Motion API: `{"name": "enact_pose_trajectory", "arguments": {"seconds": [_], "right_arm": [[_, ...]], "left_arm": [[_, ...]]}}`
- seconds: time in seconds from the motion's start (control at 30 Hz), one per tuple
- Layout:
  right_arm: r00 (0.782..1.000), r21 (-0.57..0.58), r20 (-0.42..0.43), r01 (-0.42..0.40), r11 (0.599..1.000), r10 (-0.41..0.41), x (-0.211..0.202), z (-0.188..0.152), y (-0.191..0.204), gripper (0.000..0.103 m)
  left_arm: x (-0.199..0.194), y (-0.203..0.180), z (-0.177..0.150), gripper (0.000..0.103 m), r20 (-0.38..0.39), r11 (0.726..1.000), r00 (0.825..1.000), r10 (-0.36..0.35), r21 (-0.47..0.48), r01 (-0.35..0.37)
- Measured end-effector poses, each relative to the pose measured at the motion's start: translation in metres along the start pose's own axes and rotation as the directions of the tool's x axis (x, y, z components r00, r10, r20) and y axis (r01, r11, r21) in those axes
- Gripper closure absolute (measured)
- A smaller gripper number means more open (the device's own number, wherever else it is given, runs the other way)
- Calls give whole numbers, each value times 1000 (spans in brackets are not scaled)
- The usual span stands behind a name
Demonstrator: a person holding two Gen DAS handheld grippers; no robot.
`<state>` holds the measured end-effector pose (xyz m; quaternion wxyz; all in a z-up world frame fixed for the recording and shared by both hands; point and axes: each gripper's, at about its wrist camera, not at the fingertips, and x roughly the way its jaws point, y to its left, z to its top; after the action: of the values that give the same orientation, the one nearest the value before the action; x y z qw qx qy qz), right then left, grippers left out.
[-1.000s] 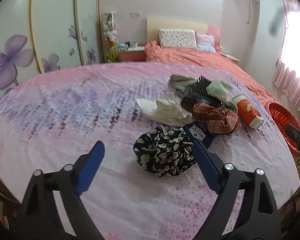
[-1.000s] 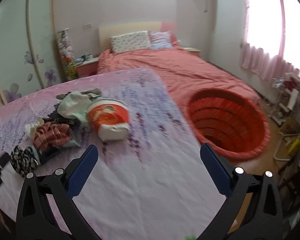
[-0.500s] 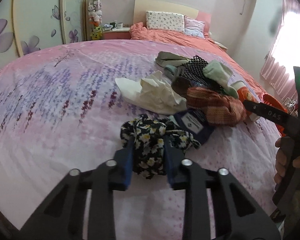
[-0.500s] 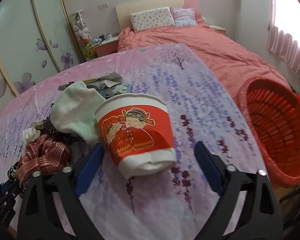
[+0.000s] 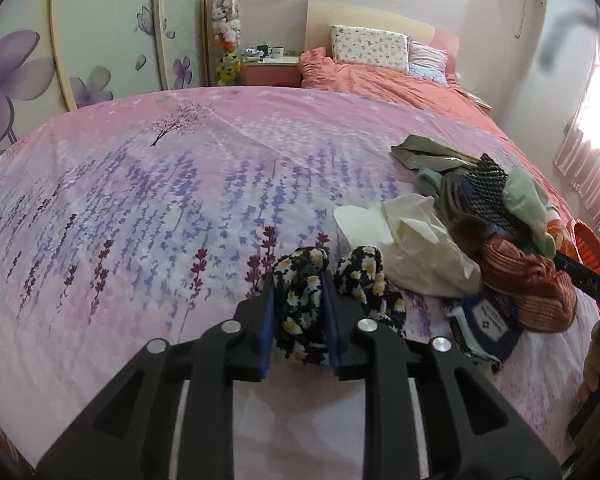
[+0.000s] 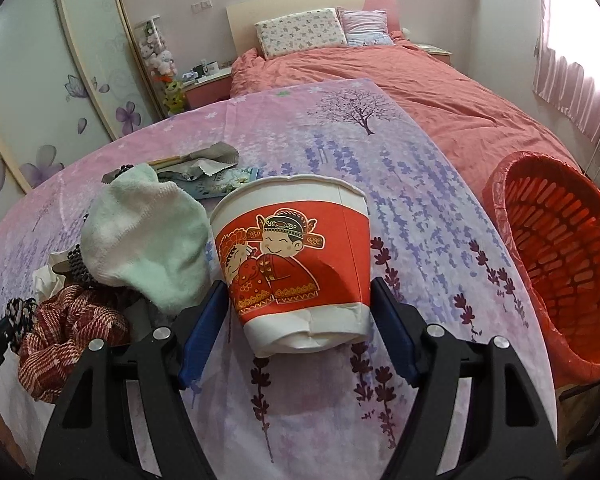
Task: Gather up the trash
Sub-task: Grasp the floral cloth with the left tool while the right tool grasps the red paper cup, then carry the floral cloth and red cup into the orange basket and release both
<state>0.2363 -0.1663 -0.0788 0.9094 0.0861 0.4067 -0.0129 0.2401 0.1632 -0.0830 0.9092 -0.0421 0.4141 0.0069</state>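
Left gripper [image 5: 298, 312] clamped tight on black daisy-print cloth [image 5: 300, 312], soft, bunched, lying on bedspread [image 5: 140, 220]; smooth pink cotton with lavender print; crumpled cream paper [image 5: 416, 248] at 2 o'clock of cloth; red woven rag [image 5: 528, 284] further toward 3 o'clock.

Right gripper [image 6: 298, 314] jaws closing around paper cup [image 6: 296, 256], tapered, red cartoon print, dented, tipped with its white base toward camera; blue pads at cup sides, contact unclear; fuzzy mint towel [image 6: 148, 240] at 9 o'clock; red slatted basket [image 6: 560, 272] at 3 o'clock, contents unseen.
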Motion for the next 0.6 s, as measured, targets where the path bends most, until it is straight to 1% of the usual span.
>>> {"name": "enact_pose_trajectory", "arguments": {"seconds": [0.03,0.1,0.2,0.43,0.6], "right_arm": [[1000,-3,0,-2,1000,2,0,0,0,32],[1000,-9,6,-3,1000,3,-2,-1,1,32],[1000,-14,20,-9,1000,9,-8,-1,1,33],[997,-16,76,-3,1000,4,-32,2,-6,33],[992,-10,124,2,1000,-1,-52,4,-15,33]], "left_arm": [[1,1,2,82,-1,1000,1000,-7,-2,7],[1,1,4,90,-1,1000,1000,-19,-4,19],[-2,0,7,93,8,1000,1000,-23,-2,23],[-22,-2,14,95,49,1000,999,-16,-8,17],[-49,-6,23,95,100,1000,995,-16,-5,17]]}}
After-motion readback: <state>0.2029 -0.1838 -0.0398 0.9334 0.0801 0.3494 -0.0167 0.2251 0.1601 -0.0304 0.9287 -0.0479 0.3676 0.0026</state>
